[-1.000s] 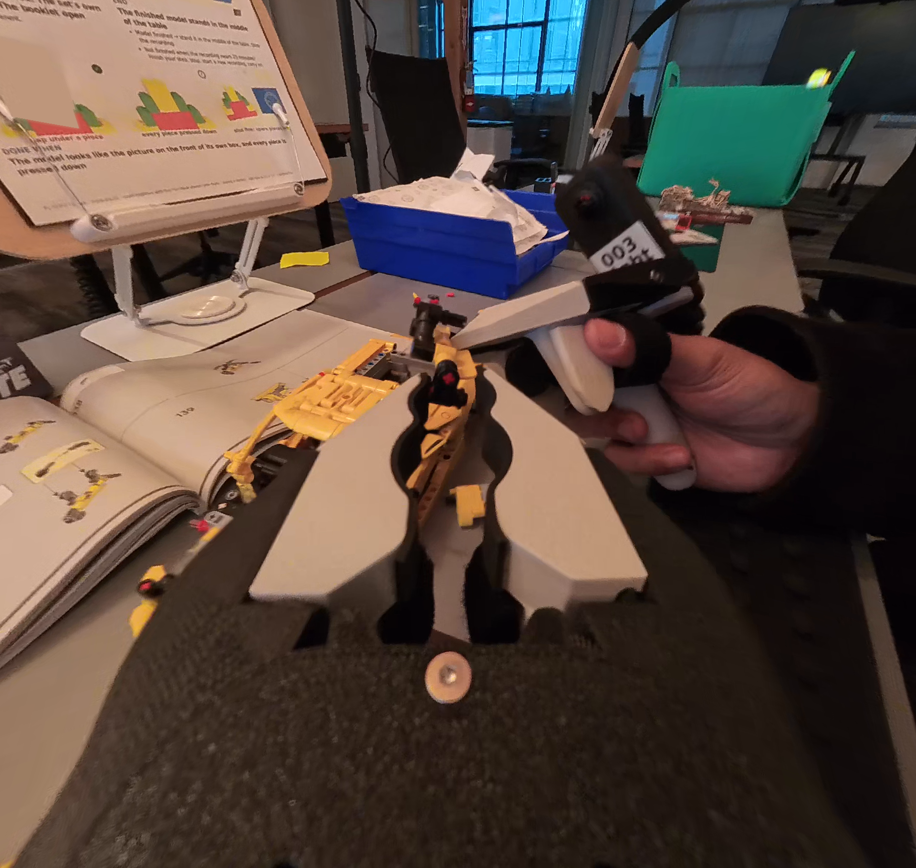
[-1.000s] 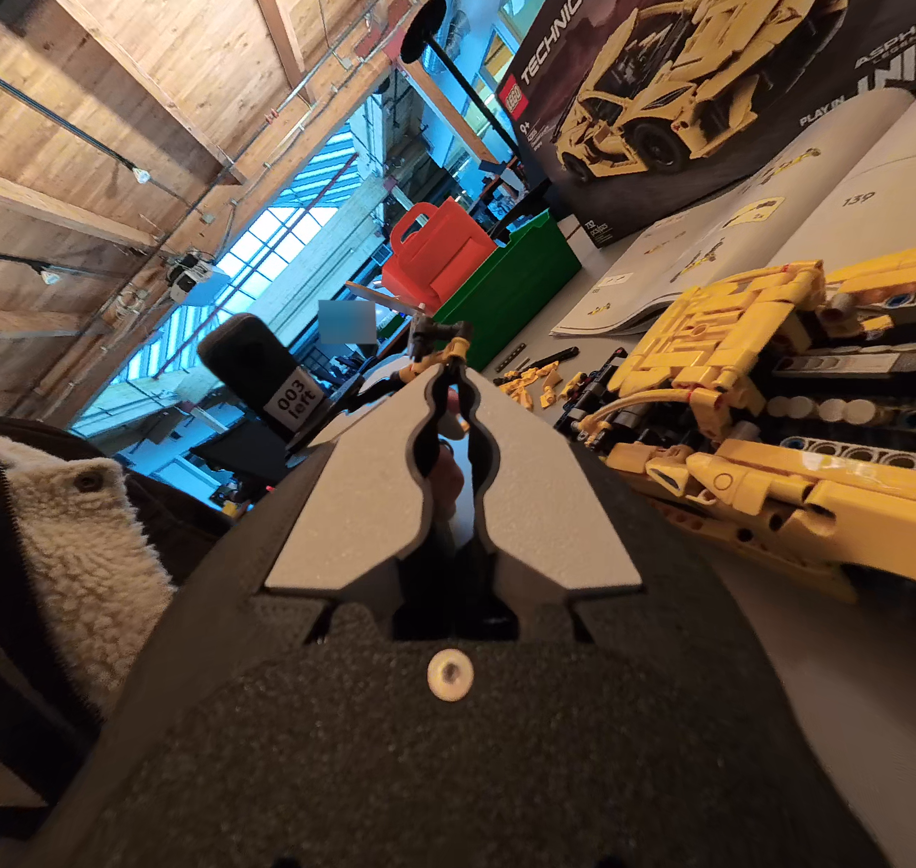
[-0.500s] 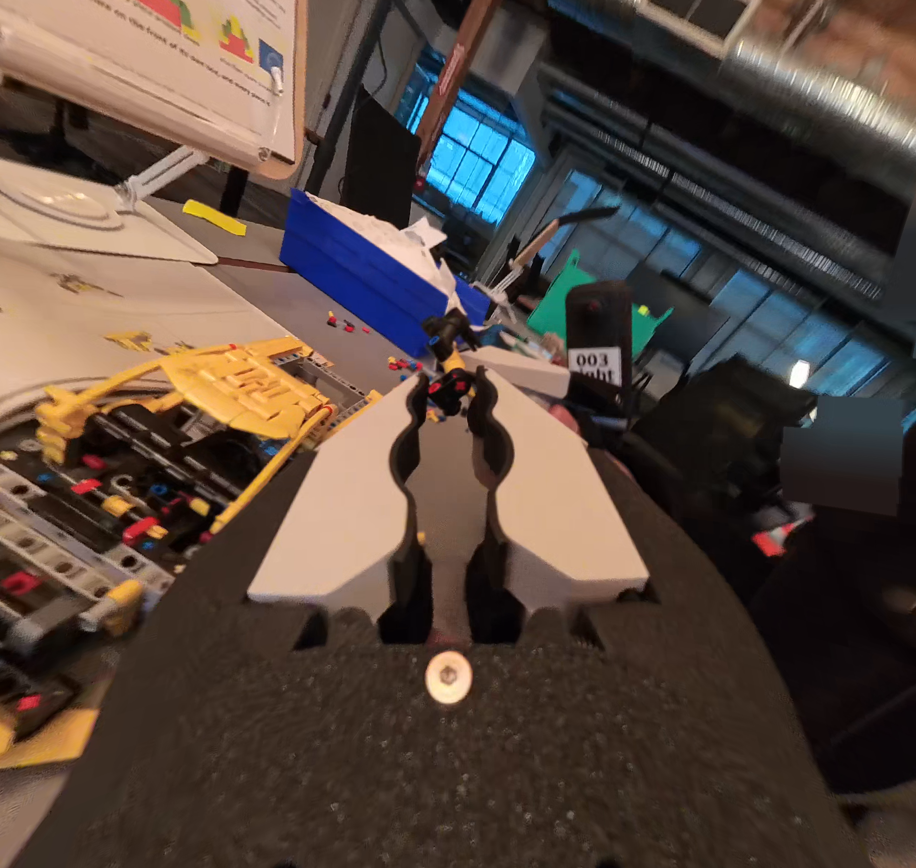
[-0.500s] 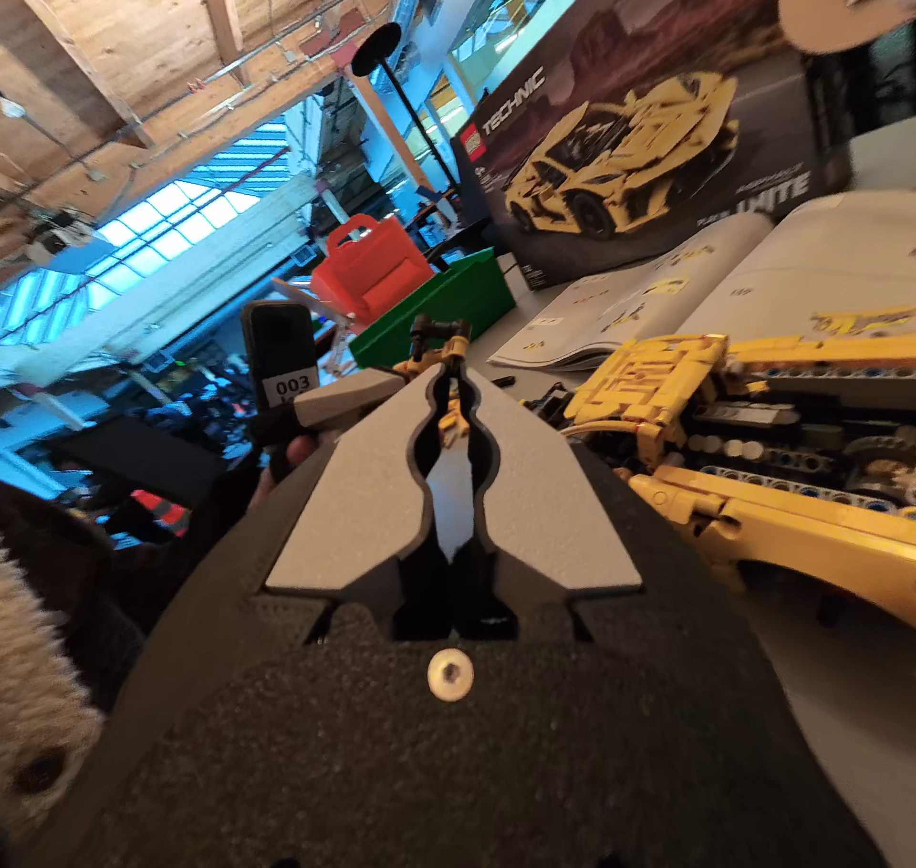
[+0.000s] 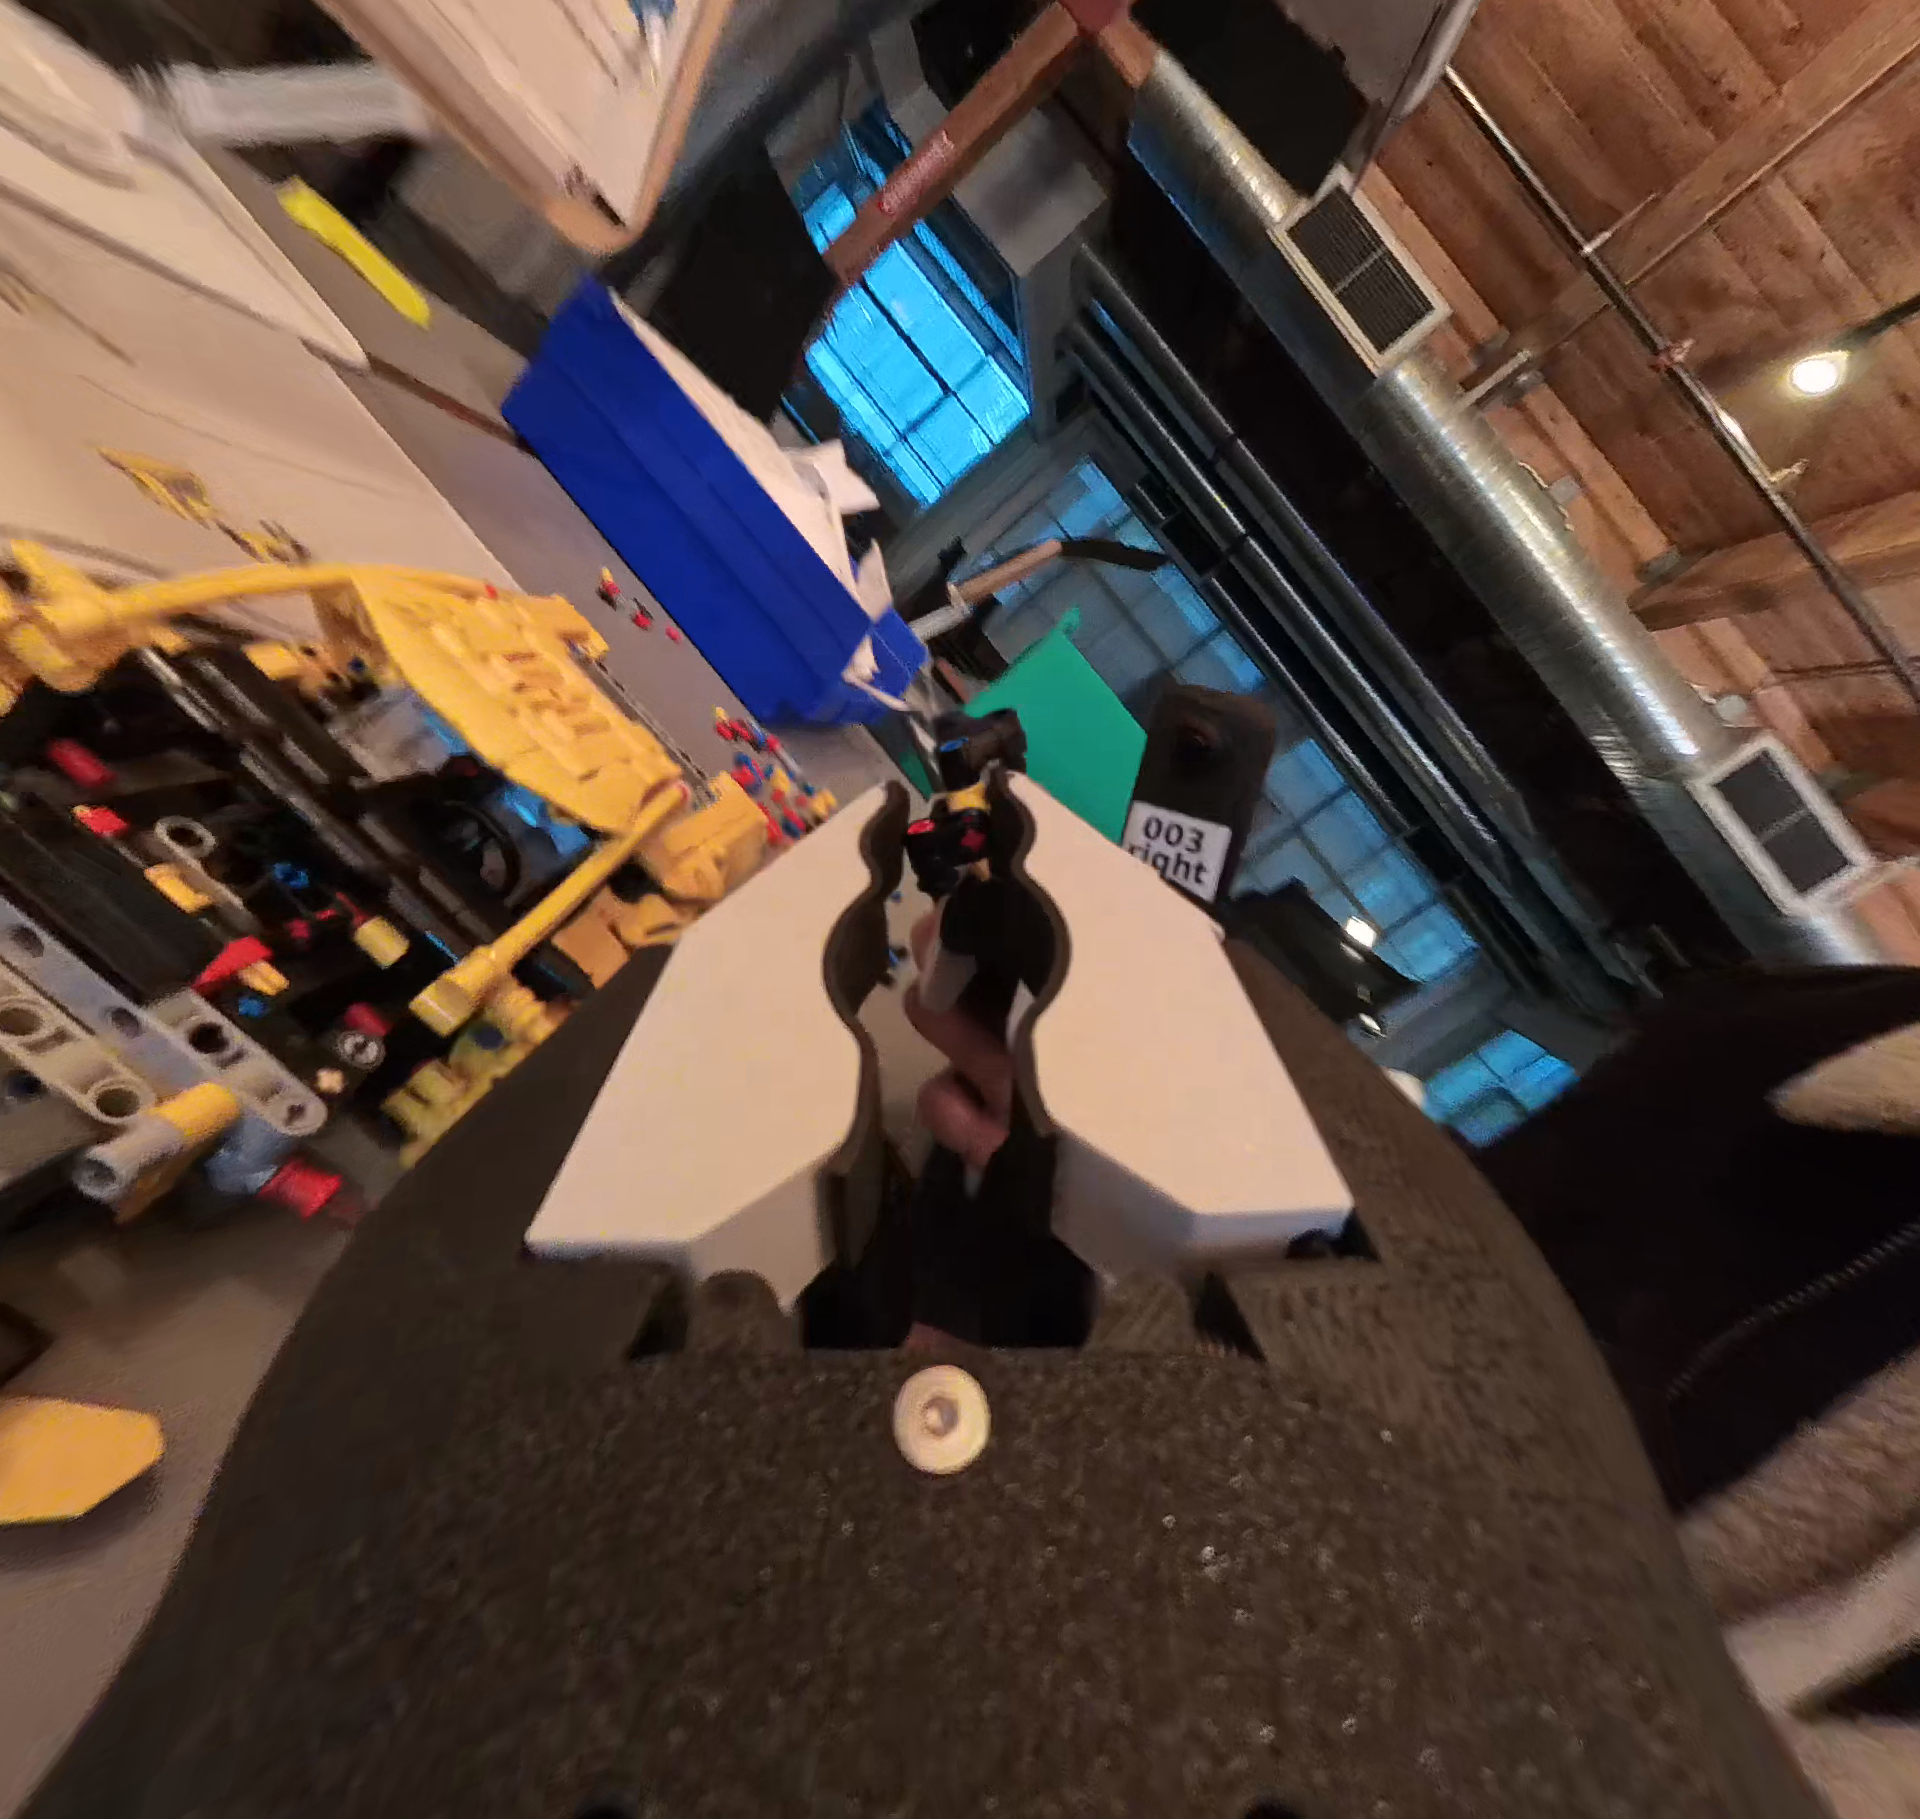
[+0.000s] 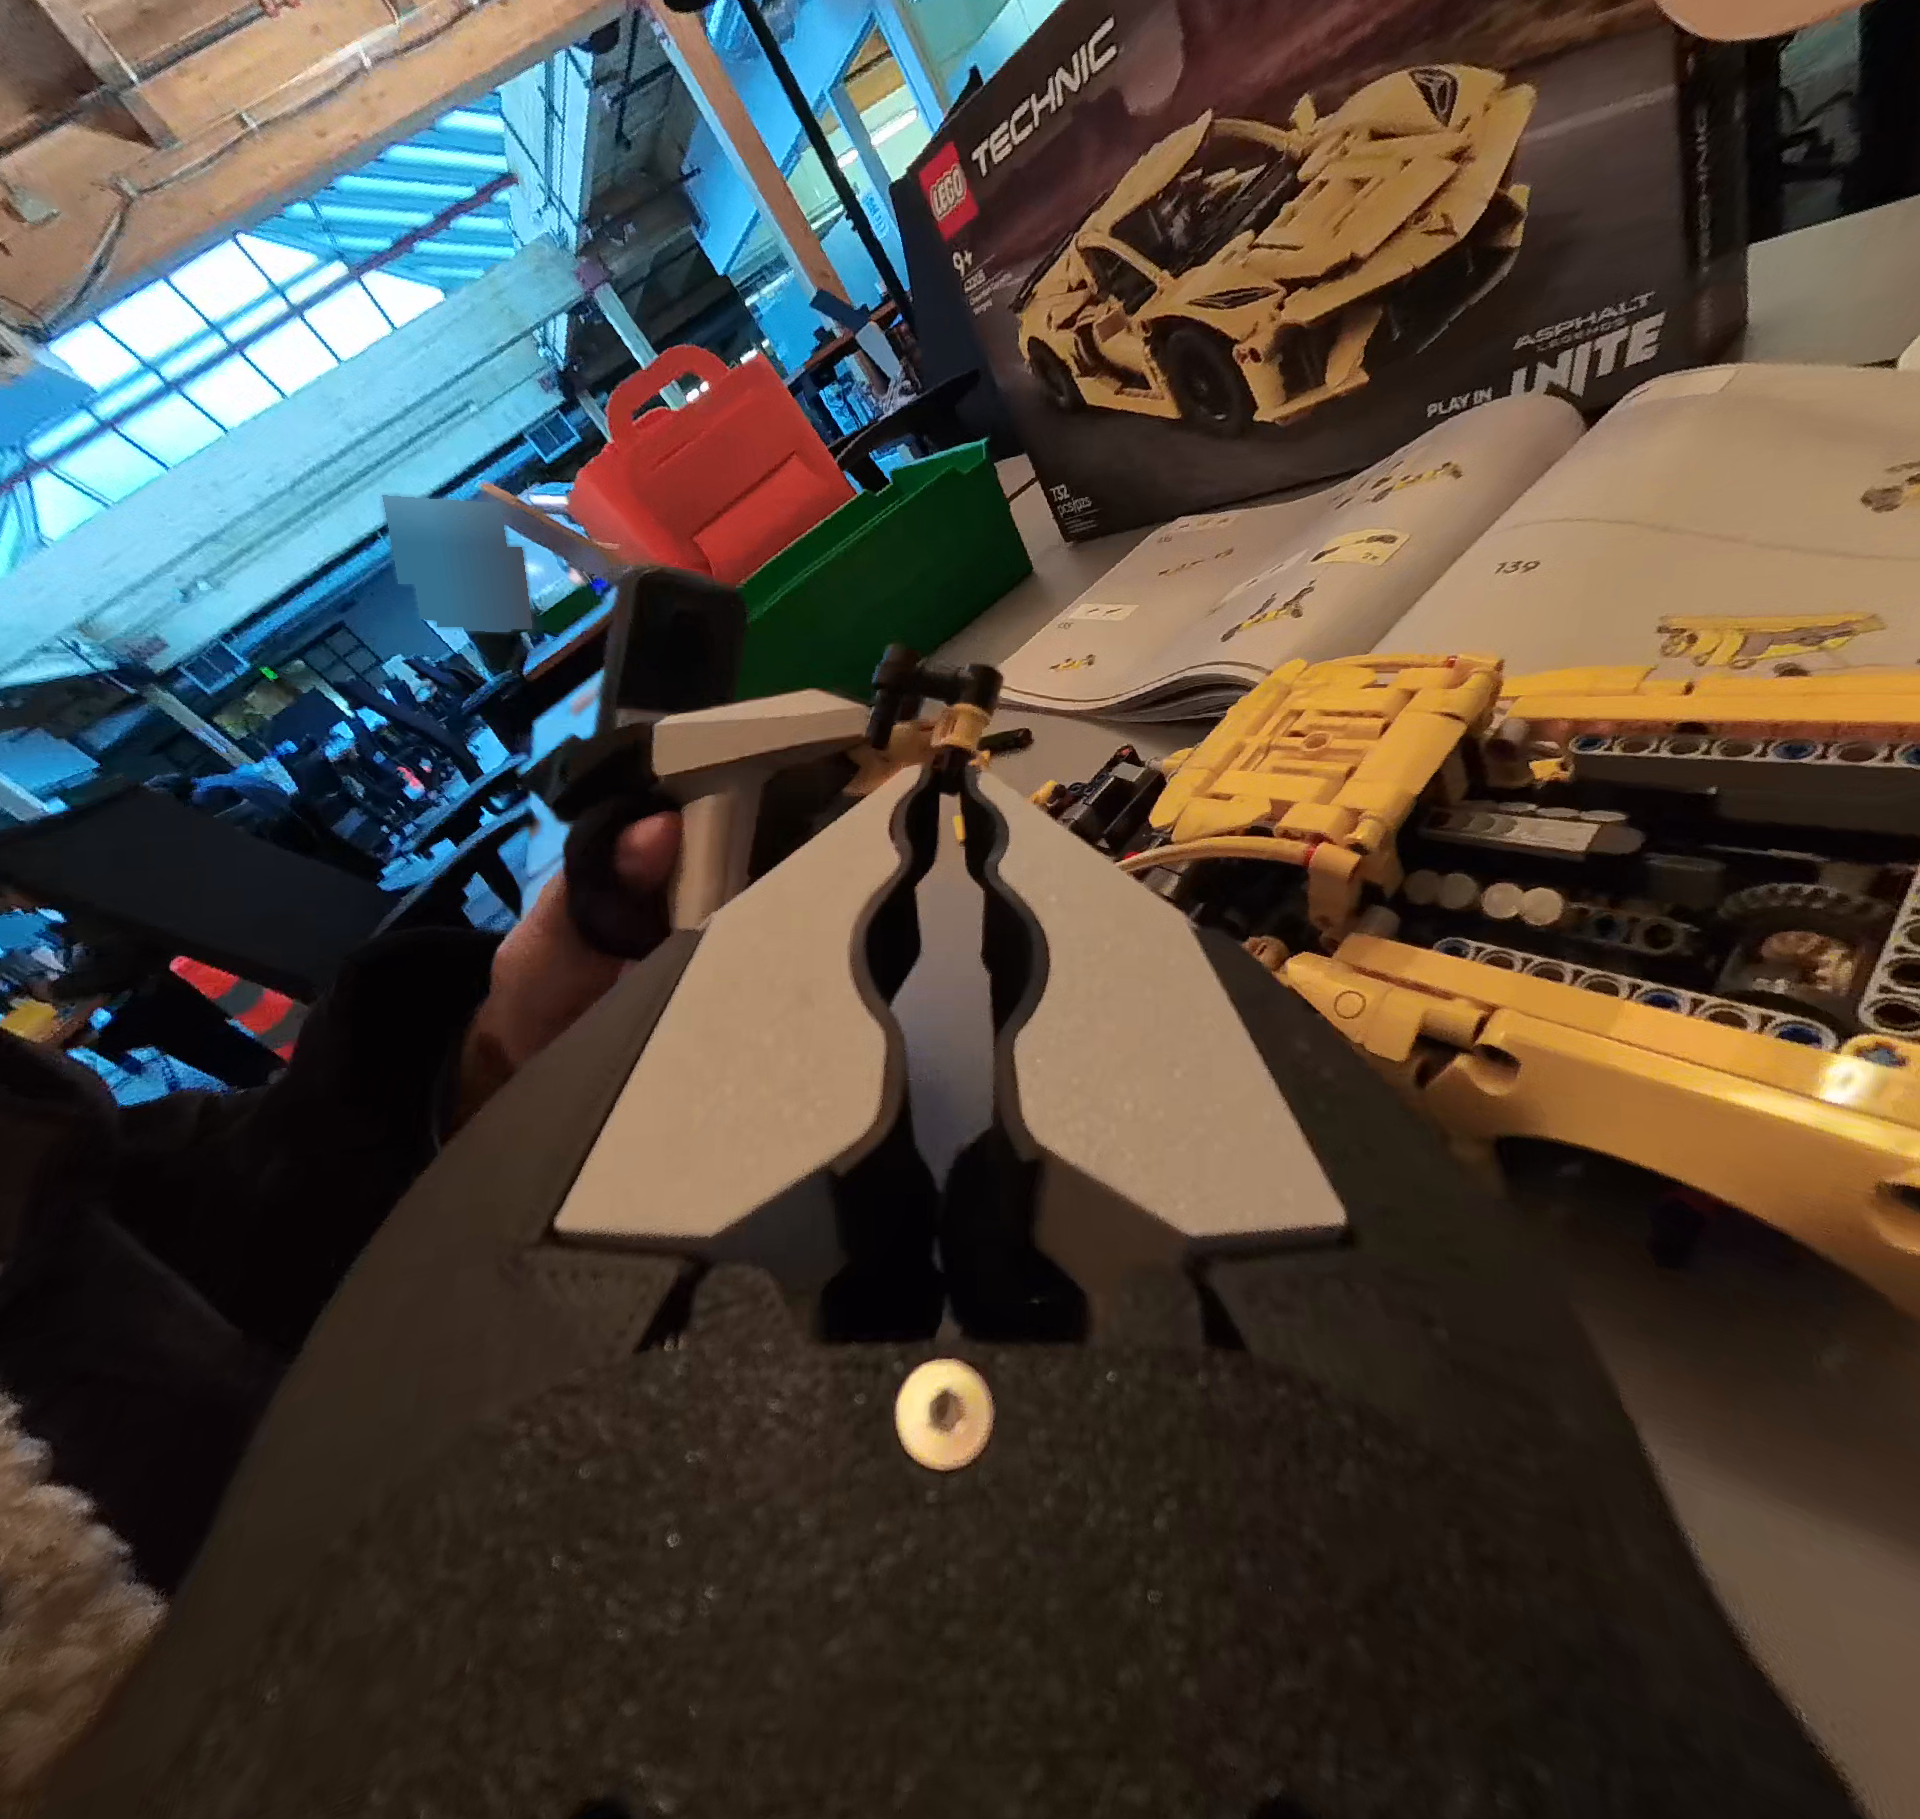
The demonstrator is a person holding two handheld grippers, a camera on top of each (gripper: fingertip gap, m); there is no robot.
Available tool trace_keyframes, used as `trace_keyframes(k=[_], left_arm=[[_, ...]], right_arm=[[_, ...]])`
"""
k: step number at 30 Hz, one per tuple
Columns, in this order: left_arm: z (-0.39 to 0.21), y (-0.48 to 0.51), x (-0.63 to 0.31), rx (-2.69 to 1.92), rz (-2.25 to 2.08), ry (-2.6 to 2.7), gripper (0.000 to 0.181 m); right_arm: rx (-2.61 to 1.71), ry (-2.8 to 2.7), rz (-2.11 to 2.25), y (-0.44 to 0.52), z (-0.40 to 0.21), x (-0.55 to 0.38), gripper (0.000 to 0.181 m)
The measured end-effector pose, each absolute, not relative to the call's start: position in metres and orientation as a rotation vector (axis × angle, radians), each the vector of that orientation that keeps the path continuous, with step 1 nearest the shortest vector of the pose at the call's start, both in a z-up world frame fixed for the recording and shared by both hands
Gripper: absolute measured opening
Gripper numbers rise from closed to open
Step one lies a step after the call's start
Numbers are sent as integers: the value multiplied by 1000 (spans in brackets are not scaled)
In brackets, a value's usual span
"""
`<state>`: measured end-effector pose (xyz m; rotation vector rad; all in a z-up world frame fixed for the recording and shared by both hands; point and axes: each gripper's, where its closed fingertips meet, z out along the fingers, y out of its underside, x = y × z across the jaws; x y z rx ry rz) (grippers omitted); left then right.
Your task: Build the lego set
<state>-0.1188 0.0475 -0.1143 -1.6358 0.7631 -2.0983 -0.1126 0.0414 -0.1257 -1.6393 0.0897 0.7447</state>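
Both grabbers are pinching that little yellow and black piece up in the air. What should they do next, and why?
Probably lower the little piece toward the yellow car. Both the left gripper and the right gripper have their jaws shut on it, it sits up off the table, and the car's frame lies open right beside them. Where it clips on can't be seen.

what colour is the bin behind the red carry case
Green; the bin behind the red carry case shows best in the right wrist view.

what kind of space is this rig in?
Probably a converted warehouse or shared workshop: exposed timber ceiling, bare metal ducting, and a worktable holding parts bins and a half-built yellow car model.
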Motion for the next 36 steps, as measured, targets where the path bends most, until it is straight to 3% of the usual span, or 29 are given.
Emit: trace_keyframes(k=[2,8,10,14,19,29,36], left_arm=[[-121,51,-122,-1712,-2175,770,15],[-140,53,-142,-1853,-2249,877,15],[-143,41,-149,-1866,-2288,969,15],[-144,27,-154,-1849,-2304,1074,15],[-147,23,-154,-1860,-2303,1113,15],[-155,23,-151,-1912,-2259,1120,15],[-155,20,-152,-1906,-2259,1156,15]], right_arm=[[-1688,-1,708,42,-132,-118,5],[-1728,-596,447,17,-138,-135,47],[-1712,-782,414,12,-138,-145,52],[-1722,-933,451,15,-139,-159,45],[-1718,-968,383,22,-142,-157,18],[-1708,-1014,170,24,-151,-154,18],[-1757,-1012,294,18,-153,-154,17]])
